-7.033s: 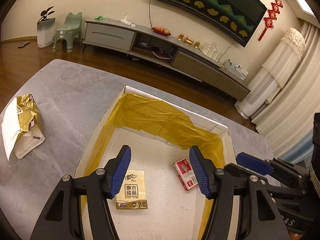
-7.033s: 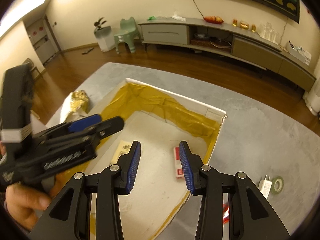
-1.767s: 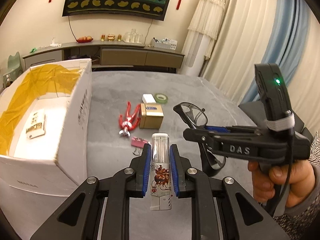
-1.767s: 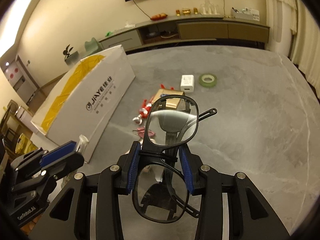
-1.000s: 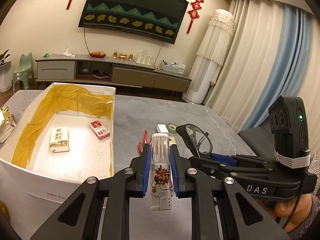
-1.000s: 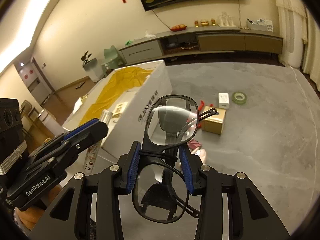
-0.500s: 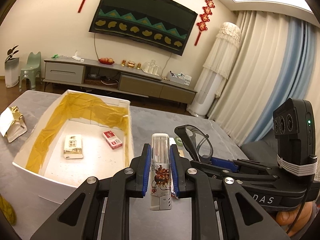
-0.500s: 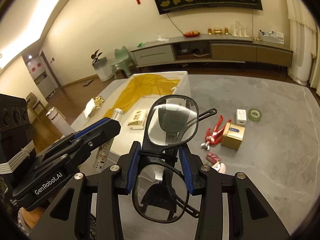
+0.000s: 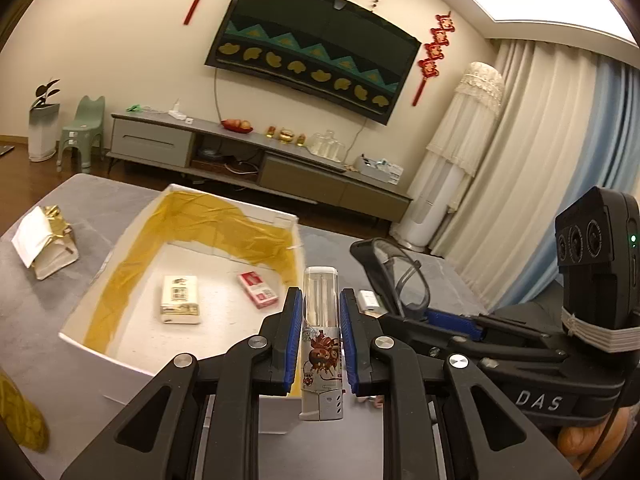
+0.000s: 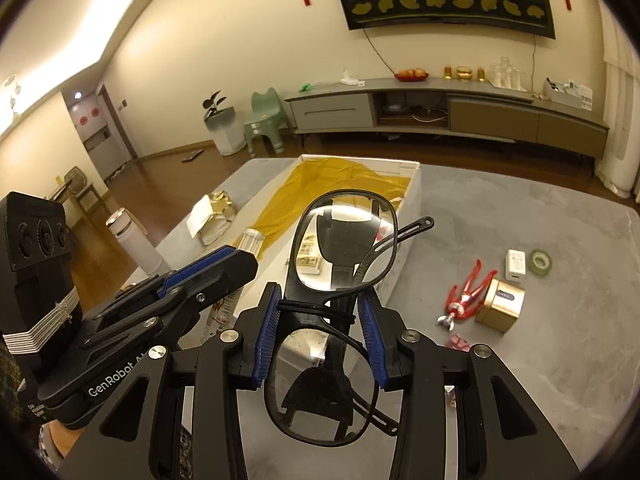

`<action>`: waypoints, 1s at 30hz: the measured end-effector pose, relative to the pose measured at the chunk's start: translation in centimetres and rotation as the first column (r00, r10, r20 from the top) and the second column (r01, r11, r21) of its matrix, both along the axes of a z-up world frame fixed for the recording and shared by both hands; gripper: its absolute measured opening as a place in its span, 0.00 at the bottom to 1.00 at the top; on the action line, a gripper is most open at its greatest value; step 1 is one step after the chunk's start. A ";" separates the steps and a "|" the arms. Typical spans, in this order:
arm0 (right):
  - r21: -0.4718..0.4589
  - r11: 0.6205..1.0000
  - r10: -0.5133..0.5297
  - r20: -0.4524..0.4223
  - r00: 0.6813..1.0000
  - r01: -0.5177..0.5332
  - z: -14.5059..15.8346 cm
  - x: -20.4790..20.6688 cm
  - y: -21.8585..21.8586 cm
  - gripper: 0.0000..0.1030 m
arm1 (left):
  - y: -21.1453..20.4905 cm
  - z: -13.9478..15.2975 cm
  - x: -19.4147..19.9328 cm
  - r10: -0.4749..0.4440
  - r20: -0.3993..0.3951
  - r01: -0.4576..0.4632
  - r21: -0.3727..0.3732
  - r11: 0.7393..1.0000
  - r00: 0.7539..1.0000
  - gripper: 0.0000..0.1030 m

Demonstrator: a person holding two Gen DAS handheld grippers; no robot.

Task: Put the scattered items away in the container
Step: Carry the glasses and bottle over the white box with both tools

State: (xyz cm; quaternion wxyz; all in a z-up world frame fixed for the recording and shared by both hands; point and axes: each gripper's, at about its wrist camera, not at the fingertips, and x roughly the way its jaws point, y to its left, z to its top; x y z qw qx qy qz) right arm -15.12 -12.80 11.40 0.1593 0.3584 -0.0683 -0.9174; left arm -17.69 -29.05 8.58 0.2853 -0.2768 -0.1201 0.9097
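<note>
Grey table (image 10: 540, 360) with the white, yellow-lined cardboard box (image 9: 224, 364) now nearer than half a second ago. Left gripper (image 9: 320, 334) stays clamped on the clear-capped printed tube (image 9: 322, 344), apparently above the box's near corner. Right gripper (image 10: 320, 334) remains closed on black-framed glasses (image 10: 340, 280), beside the box.

A clear-capped spray bottle (image 9: 321, 336) and black-framed glasses (image 10: 336, 312) are held above a white, yellow-lined box (image 9: 224, 240) holding two packets.
</note>
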 end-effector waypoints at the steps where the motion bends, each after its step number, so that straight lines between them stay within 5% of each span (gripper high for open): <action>1: 0.000 1.000 0.006 0.001 1.000 -0.006 0.0 -0.3 -0.2 0.40 | -0.4 0.0 -0.2 0.008 0.004 -0.008 -0.003 1.000 1.000 0.19; 30: 0.086 0.992 0.086 0.032 0.996 -0.088 2.3 -9.4 -4.2 0.40 | -5.0 -1.1 -9.1 0.101 0.133 -0.101 -0.009 0.995 0.986 0.19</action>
